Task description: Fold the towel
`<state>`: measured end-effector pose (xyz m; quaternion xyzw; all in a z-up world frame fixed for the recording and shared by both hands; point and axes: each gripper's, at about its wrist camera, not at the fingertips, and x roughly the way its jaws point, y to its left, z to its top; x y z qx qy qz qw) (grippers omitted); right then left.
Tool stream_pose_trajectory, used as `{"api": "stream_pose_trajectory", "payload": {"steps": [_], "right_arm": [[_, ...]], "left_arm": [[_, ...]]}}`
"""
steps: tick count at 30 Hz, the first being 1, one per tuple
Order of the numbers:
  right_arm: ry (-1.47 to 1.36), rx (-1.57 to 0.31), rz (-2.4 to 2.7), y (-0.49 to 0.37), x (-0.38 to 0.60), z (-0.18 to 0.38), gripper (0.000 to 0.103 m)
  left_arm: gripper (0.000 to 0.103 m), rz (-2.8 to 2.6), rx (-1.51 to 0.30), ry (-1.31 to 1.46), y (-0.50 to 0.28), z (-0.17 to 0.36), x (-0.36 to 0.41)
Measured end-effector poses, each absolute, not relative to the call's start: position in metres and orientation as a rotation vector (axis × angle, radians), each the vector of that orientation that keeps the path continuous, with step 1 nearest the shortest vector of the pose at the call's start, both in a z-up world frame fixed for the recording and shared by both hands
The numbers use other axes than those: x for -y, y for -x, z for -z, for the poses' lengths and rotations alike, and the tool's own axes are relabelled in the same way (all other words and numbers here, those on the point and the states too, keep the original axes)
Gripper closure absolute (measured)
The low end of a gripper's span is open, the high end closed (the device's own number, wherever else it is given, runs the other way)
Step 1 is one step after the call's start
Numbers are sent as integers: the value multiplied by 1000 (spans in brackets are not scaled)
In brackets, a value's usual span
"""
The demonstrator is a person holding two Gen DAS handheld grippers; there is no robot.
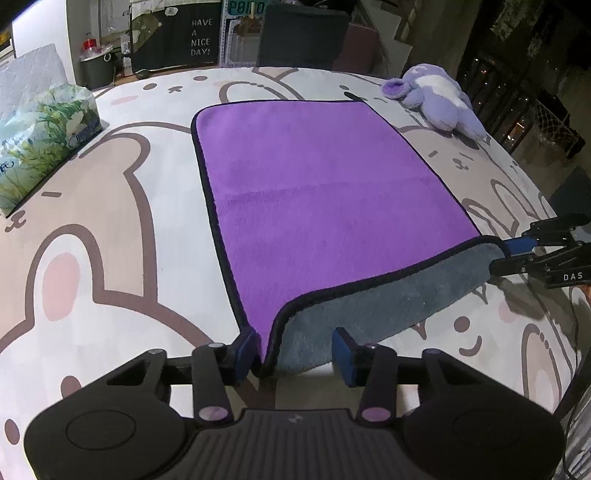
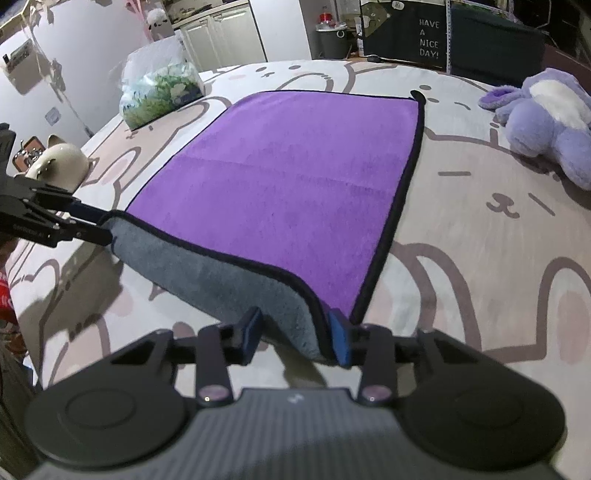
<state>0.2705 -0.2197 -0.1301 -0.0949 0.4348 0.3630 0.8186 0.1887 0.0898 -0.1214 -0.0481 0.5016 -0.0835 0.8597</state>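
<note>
Left gripper (image 1: 295,354) fills bottom of left wrist view: fingers spread wide, near-left corner of the one purple plush towel with black piping and grey underside (image 1: 314,192) sitting between the blue pads (image 1: 245,350), touching only the left pad, so not clamped. Right gripper (image 2: 295,334) at bottom of right wrist view: also wide, the raised near-right corner lying against its right pad. In each view the other gripper looks closed on its corner, so true grip: cannot tell.

Towel lies centre frame on the white cloth with brown bear outlines (image 1: 110,221); near edge lifted, grey side showing, far part flat.

Counts: one towel, two grippers, one lilac-and-white plush toy (image 1: 439,99) upper right, one green-printed tissue pack (image 1: 40,129) upper left, one black "HAVE A NICE DAY!" board (image 1: 201,37) top centre, one dark bin (image 1: 96,66).

Right view only: cream cat-shaped ornament (image 2: 59,162) at left edge, white cabinets (image 2: 221,33) top.
</note>
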Motion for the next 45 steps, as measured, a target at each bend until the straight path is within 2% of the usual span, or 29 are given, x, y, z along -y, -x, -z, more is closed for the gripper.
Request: {"api": "stream_pose_trajectory", "payload": {"steps": [14, 16, 18, 19, 25, 45], "right_arm": [[255, -932, -772, -268, 220, 134, 79], [262, -930, -774, -267, 219, 133, 84], [267, -923, -772, -266, 218, 132, 89], [268, -916, -769, -266, 217, 131, 92], [240, -886, -760, -268, 220, 123, 96], [80, -705, -677, -276, 225, 81, 96]], "left_arm": [[78, 183, -1088, 49, -190, 125, -83], [89, 177, -1094, 38, -190, 126, -83], [95, 168, -1091, 30, -190, 125, -83], [96, 164, -1086, 26, -190, 124, -83], [97, 140, -1046, 32, -190, 117, -84], [97, -32, -819, 70, -206, 74, -87]]}}
